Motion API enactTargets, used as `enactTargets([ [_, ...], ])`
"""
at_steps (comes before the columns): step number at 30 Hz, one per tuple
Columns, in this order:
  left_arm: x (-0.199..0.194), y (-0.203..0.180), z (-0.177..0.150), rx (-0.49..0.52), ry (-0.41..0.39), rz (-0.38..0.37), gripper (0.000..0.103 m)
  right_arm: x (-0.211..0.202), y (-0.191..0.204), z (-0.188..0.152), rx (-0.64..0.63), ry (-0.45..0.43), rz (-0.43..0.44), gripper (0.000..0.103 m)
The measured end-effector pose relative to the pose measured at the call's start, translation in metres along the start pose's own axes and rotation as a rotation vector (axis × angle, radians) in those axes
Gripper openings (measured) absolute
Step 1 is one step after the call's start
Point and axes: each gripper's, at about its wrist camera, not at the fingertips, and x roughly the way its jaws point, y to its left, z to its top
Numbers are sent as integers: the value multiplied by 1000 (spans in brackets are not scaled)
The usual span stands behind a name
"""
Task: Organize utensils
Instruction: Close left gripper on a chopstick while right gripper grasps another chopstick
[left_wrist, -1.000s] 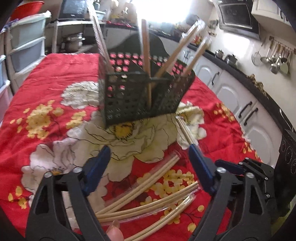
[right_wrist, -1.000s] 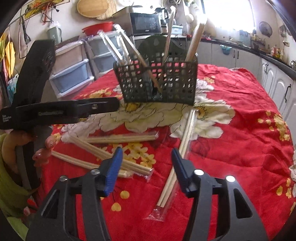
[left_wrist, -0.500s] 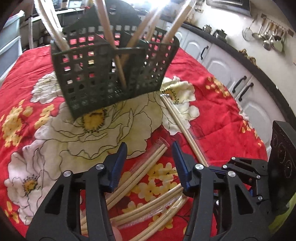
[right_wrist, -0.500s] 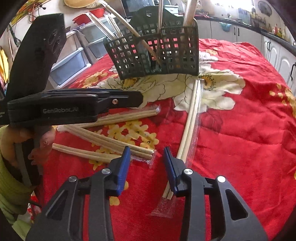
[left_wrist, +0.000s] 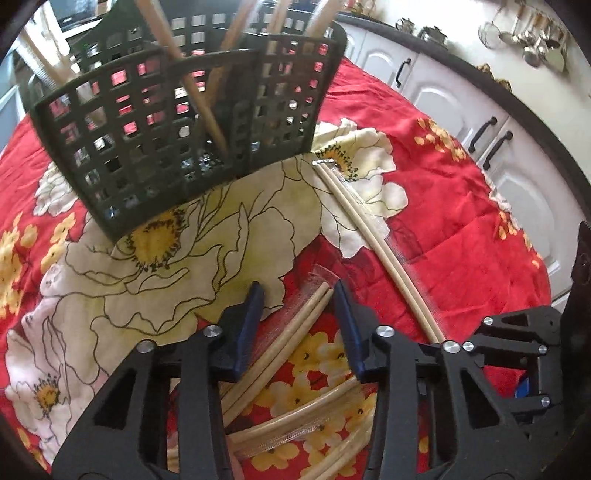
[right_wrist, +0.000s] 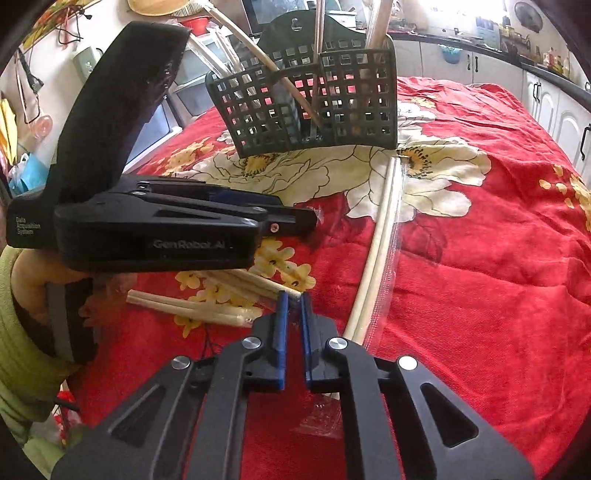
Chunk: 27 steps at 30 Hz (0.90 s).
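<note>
A black mesh utensil basket (left_wrist: 184, 122) stands on the red floral cloth with several chopsticks upright in it; it also shows in the right wrist view (right_wrist: 317, 107). Several plastic-wrapped chopstick pairs lie on the cloth. My left gripper (left_wrist: 297, 295) is open, its fingers on either side of the tip of one wrapped pair (left_wrist: 295, 328). My right gripper (right_wrist: 291, 299) is nearly closed on the plastic end of another wrapped pair (right_wrist: 251, 284). A long wrapped pair (right_wrist: 376, 236) lies to its right, also seen in the left wrist view (left_wrist: 369, 236).
The left gripper's body (right_wrist: 155, 225) crosses the right wrist view at the left. More wrapped pairs (left_wrist: 295, 424) lie under the left gripper. White kitchen cabinets (left_wrist: 480, 122) run along the right. Storage drawers (right_wrist: 177, 92) stand behind the table.
Both grippers have moved forward and down towards the chopsticks. The left jaws have narrowed around one wrapped pair. The right jaws have closed from wide open to nearly shut on a wrapper's end.
</note>
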Motion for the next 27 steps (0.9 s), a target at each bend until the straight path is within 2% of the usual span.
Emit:
enactTargets([
  [8, 7, -8, 7, 77, 22, 26, 14, -3, -3, 1, 15, -11, 11, 5],
  [14, -2, 3, 14, 41, -1, 25, 6, -8, -1, 2, 8, -31, 14, 4],
  [19, -42, 20, 26, -25, -124, 38, 4, -21, 3, 8, -15, -93, 25, 3],
  [27, -131, 34, 38, -88, -369, 66, 3, -59, 16, 29, -96, -253, 5, 1],
])
